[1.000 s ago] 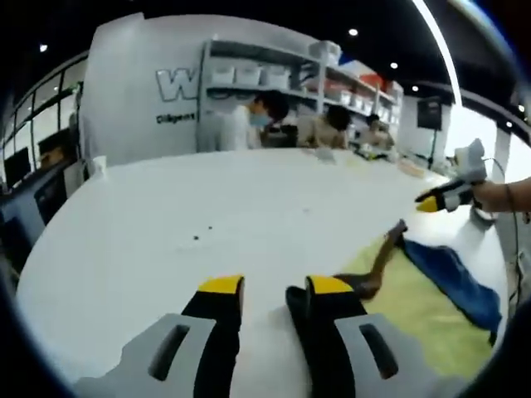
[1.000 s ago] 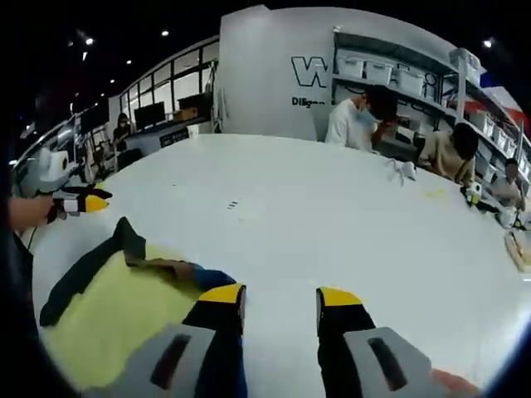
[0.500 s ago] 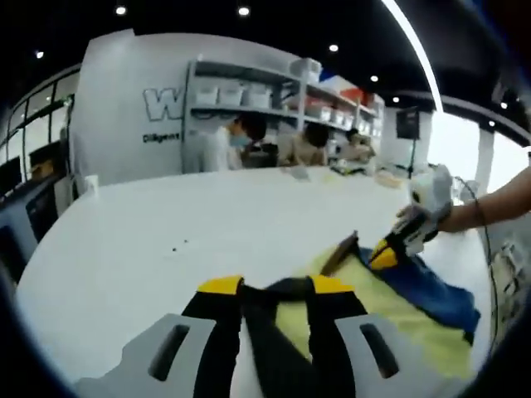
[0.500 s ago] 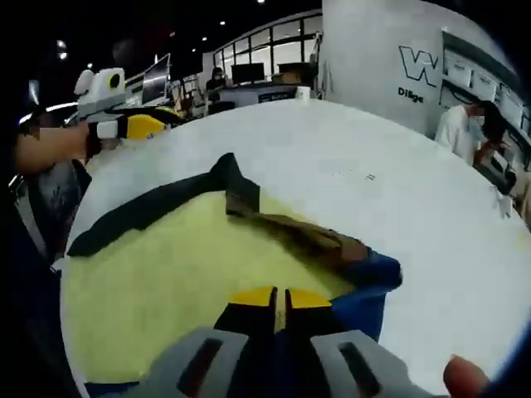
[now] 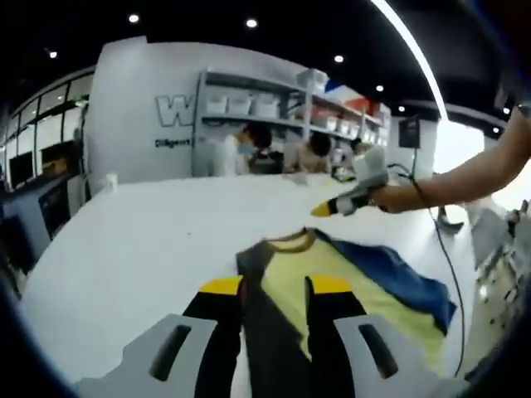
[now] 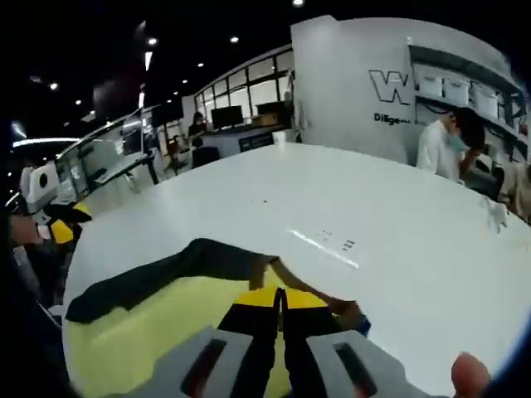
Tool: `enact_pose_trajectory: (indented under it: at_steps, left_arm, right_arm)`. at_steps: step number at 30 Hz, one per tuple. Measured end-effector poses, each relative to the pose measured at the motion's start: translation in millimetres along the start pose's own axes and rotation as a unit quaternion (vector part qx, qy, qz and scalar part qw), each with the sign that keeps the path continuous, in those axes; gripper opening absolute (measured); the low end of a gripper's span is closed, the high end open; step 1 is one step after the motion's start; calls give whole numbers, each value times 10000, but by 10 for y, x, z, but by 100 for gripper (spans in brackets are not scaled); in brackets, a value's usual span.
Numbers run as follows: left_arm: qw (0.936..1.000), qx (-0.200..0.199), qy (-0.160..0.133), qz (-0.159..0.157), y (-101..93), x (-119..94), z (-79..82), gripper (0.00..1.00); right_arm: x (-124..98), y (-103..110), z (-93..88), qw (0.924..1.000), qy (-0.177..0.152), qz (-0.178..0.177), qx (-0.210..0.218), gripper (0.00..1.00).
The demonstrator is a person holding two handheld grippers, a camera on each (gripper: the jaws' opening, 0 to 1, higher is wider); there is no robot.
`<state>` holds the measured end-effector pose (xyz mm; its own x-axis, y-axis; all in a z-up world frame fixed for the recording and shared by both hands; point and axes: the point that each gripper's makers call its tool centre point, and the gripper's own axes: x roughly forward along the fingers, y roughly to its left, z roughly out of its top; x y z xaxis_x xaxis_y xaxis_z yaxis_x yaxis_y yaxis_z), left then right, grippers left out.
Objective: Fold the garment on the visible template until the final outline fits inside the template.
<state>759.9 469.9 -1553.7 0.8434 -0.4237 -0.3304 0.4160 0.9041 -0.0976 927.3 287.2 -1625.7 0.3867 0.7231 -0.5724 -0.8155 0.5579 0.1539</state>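
The garment (image 5: 340,286) lies spread on the white table (image 5: 141,240): yellow body, brown collar (image 5: 290,238) at the far end, blue sleeve (image 5: 394,278) to the right. Its black sleeve (image 5: 274,340) runs between the jaws of my left gripper (image 5: 275,286), which stand apart. A hand holds my right gripper (image 5: 322,211) just beyond the collar, above the table, with no cloth hanging from it. In the right gripper view my right gripper (image 6: 279,297) is shut, tips together over the yellow body (image 6: 158,340), the collar (image 6: 323,297) just ahead. The black sleeve (image 6: 166,267) stretches left toward my left gripper (image 6: 60,225).
The round white table (image 6: 373,207) stretches far beyond the garment. A cable (image 5: 441,257) hangs from the right hand past the blue sleeve. People sit by shelves (image 5: 265,104) at the back. The table's edge lies close to the left gripper.
The right gripper has left the blue sleeve and risen to beyond the collar, still shut. The garment now lies flatter and more spread. The left gripper stays over the black sleeve.
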Motion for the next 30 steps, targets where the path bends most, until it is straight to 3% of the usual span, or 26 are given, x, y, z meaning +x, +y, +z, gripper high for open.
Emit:
enact_pose_trajectory:
  at_steps: [3, 6, 8, 14, 17, 21, 30]
  left_arm:
    - [9999, -77, 66, 59, -40, -114, -66, 31]
    - [9997, -159, 150, 99, -45, -212, -172, 31]
    - [9996, -169, 198, 103, -102, -289, -251, 31]
    - [9991, -306, 276, 28, -242, -415, -398, 31]
    - [9992, -312, 258, 14, -310, -465, -427, 31]
    - [9991, -190, 363, -58, -416, -542, -549, 32]
    - [9985, -112, 493, -196, -689, -793, -678, 34]
  right_arm:
    - [151, 286, -137, 9988, 331, 358, 29, 0]
    - [160, 381, -54, 9993, -28, 206, 314, 0]
    - [109, 500, -91, 9995, -61, 217, 226, 0]
    - [-187, 801, -285, 9991, -201, -262, -259, 0]
    - [-373, 975, -410, 9978, -373, -534, -92, 0]
    - [-593, 1152, -583, 9949, -417, -882, -263, 2]
    - [-978, 1544, -908, 9919, -382, -1119, -460, 12]
